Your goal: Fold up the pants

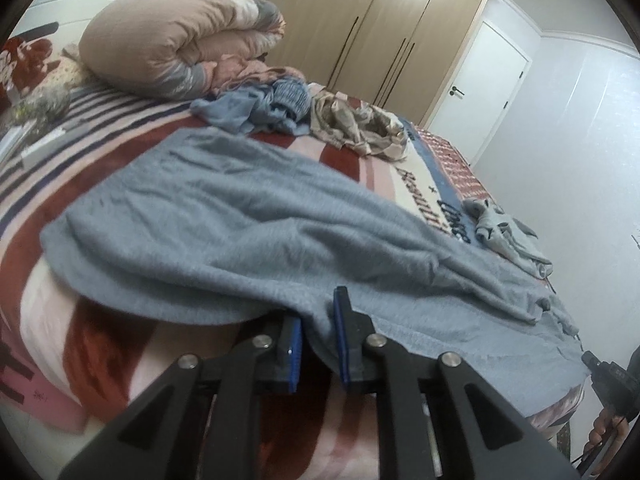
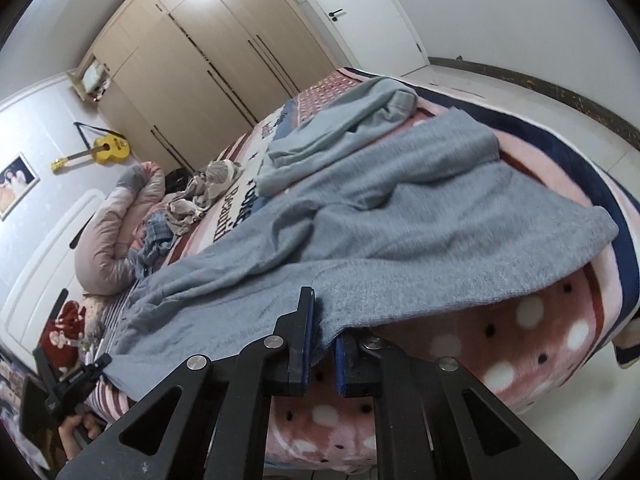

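Observation:
Grey-blue pants (image 1: pixel 248 224) lie spread across the bed, also seen in the right wrist view (image 2: pixel 400 216). My left gripper (image 1: pixel 318 340) is shut on the near edge of the pants, with the cloth pinched between its blue pads (image 1: pixel 345 336). My right gripper (image 2: pixel 322 344) is shut on another part of the near edge, where the cloth hangs over the bed's side. The left gripper also shows at the lower left of the right wrist view (image 2: pixel 80 380), and the right gripper at the lower right of the left wrist view (image 1: pixel 608 376).
The bed has a striped pink and red blanket (image 1: pixel 100 340). A rolled duvet (image 1: pixel 168 44) and a heap of clothes (image 1: pixel 280 104) lie at the far end. A folded grey garment (image 2: pixel 340 124) lies beyond the pants. A wardrobe (image 2: pixel 208 52) and a door (image 1: pixel 480 88) stand behind.

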Demonstrator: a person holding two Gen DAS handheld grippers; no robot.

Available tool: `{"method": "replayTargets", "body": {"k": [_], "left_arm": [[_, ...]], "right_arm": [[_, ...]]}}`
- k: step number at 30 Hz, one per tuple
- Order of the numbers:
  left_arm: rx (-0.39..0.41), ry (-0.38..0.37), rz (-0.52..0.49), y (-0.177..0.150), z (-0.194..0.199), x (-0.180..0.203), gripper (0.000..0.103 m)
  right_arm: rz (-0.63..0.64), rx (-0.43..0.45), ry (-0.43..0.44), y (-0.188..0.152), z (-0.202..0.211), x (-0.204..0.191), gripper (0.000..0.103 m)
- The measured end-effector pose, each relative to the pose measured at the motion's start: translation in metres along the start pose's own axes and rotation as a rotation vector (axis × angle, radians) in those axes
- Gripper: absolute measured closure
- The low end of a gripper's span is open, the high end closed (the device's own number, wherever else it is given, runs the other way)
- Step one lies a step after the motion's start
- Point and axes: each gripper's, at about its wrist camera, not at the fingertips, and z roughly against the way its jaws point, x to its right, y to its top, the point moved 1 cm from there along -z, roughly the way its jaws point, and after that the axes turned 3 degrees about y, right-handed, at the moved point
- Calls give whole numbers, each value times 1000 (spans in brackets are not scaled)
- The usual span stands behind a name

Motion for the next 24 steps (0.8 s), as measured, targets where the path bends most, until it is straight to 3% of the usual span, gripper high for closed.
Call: {"method": "replayTargets", "body": {"k": [6, 14, 24], "left_arm": [[19, 2, -48, 34, 5, 16, 92], [2, 12, -115, 80, -13, 39, 92], [-83, 70, -202, 140, -79, 67, 93]], "right_arm": [[9, 0, 0, 29, -3, -10, 100], [45, -82, -11, 77, -30, -23, 100], [94, -232, -64, 153, -91, -37, 100]]}}
